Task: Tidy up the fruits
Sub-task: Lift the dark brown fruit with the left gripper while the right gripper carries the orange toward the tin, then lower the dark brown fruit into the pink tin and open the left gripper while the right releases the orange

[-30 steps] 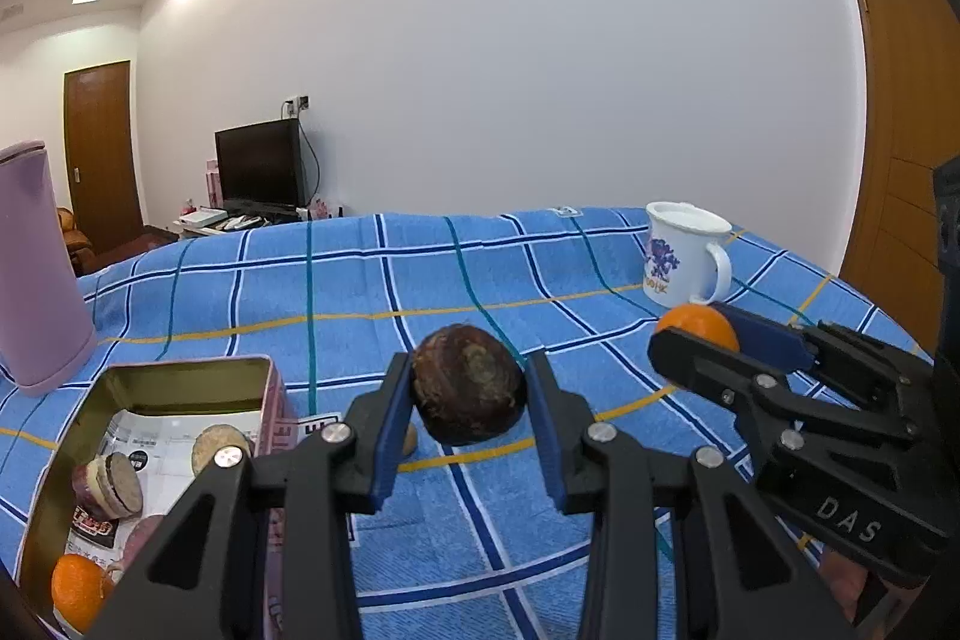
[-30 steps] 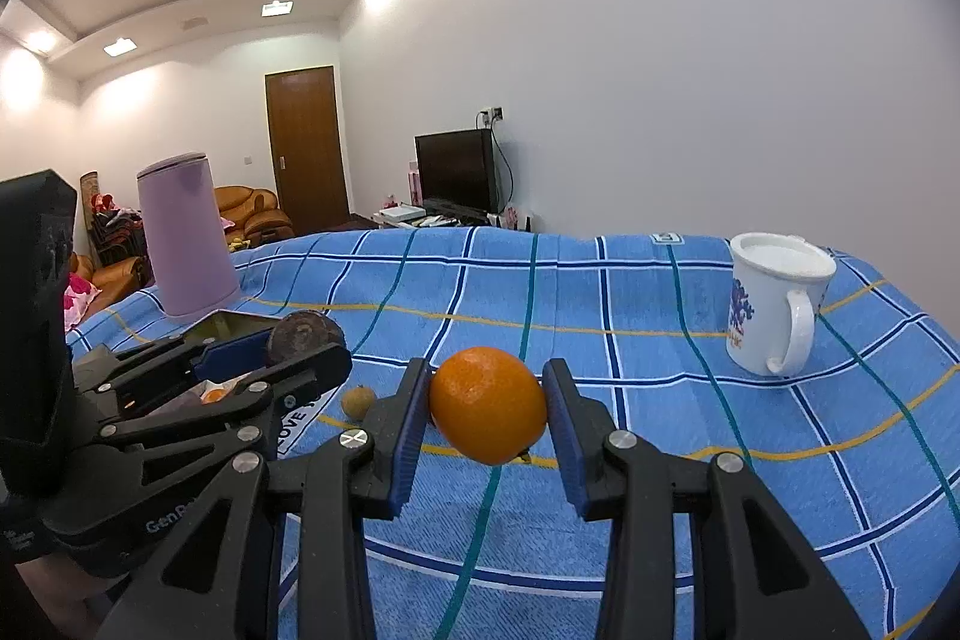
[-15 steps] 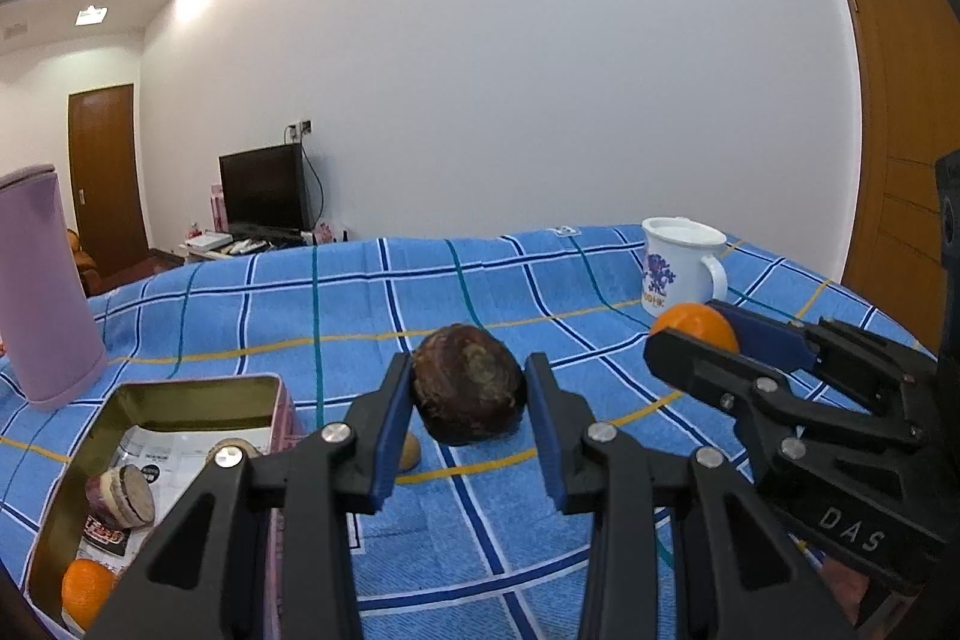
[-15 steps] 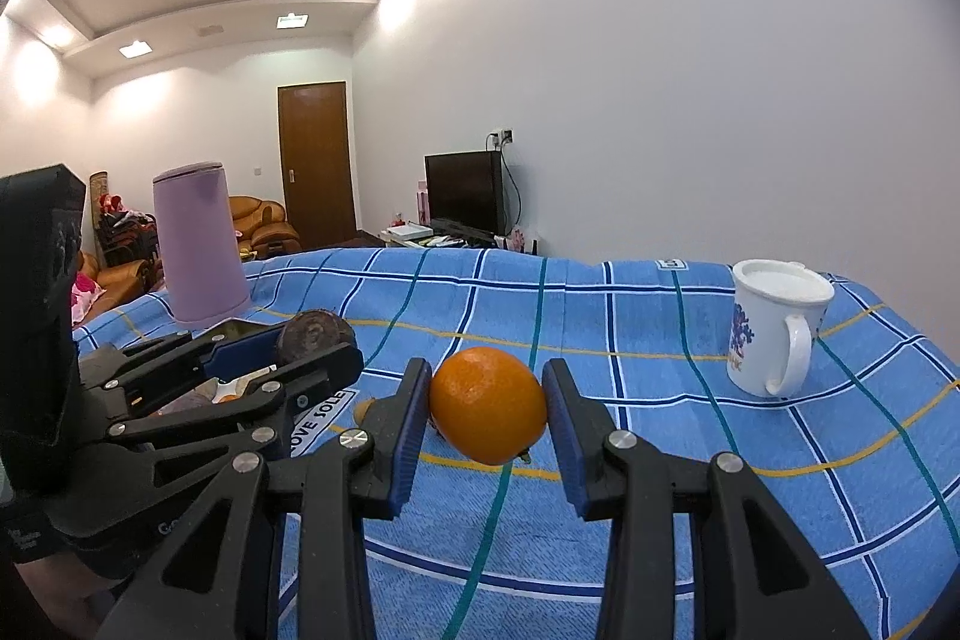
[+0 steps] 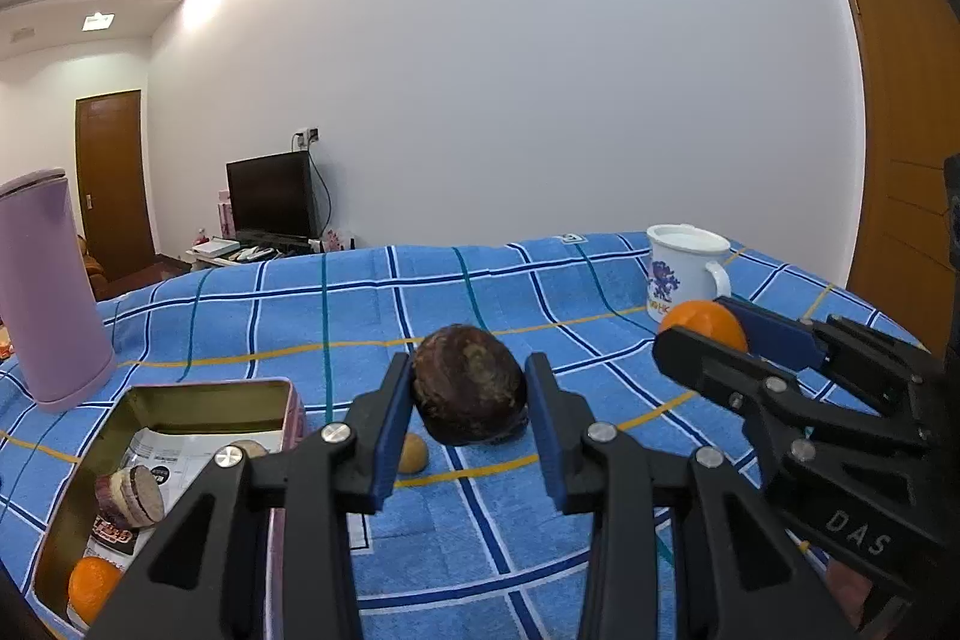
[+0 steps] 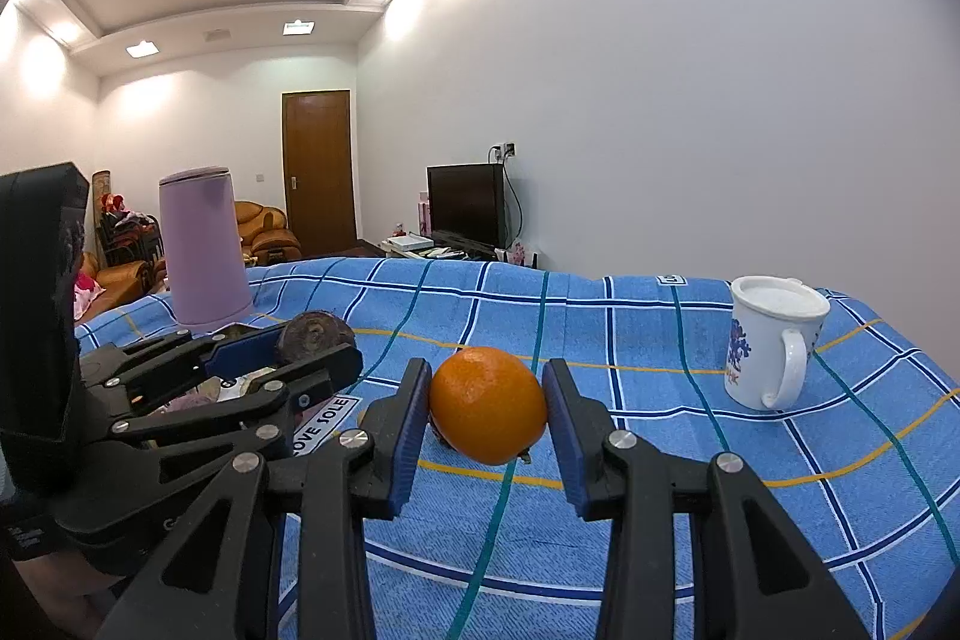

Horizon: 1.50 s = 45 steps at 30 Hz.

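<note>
At the far left we see the purple tumbler (image 5: 51, 286) standing upright on the blue checked cloth (image 5: 360, 316), and just below it in the left wrist view the open gold tin (image 5: 180, 394), which already holds an orange and a couple of wrapped snacks. That tin is what the coming move turns on, in our judgement: it lies down and to the left of our left gripper (image 5: 468, 388), close by its left finger, while it lies well across from our right gripper (image 6: 487, 403), with the left tool between them. So the left hand is plainly the nearer one. Our left gripper pinches the dark brown fruit (image 5: 469, 383), its blue pads pressing on both flanks, and the fruit's longer axis runs roughly across the jaws. A small tan fruit (image 5: 413, 453) rests on the cloth beneath, just beside the tin's right wall. Further right, our right gripper clamps the orange (image 6: 487, 405) squarely between its pads, lifted clear of the cloth. Both tools point slightly downward, almost level, side by side. At the far right the white mug (image 6: 771, 340) stands apart, its handle facing us.
</note>
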Motion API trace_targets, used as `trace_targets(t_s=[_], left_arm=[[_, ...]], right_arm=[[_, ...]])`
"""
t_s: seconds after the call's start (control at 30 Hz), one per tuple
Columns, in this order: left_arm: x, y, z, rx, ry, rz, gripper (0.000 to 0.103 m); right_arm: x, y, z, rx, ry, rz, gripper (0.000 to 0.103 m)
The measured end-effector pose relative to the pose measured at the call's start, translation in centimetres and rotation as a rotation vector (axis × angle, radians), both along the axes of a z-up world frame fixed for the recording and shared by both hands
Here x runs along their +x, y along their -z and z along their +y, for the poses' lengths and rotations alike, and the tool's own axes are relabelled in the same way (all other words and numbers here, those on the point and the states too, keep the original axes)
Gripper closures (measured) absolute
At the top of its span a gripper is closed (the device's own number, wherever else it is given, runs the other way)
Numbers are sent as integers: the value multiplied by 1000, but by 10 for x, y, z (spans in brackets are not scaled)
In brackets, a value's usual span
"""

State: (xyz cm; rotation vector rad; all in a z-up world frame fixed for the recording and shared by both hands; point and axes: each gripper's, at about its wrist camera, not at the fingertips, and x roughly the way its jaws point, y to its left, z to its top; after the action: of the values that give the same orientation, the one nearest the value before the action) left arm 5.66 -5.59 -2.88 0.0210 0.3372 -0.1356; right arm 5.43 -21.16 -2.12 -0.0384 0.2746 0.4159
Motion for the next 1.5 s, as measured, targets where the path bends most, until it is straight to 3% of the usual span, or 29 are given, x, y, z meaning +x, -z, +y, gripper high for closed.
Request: trace_targets(t_s=[0.8,1.5], left_arm=[[-23,0,47,-16,-64,29,64],[-41,3,129,-46,-221,21,64]], right_arm=[[-11,2,34,2,-71,28,63],[-17,5,93,-40,-194,39,63]])
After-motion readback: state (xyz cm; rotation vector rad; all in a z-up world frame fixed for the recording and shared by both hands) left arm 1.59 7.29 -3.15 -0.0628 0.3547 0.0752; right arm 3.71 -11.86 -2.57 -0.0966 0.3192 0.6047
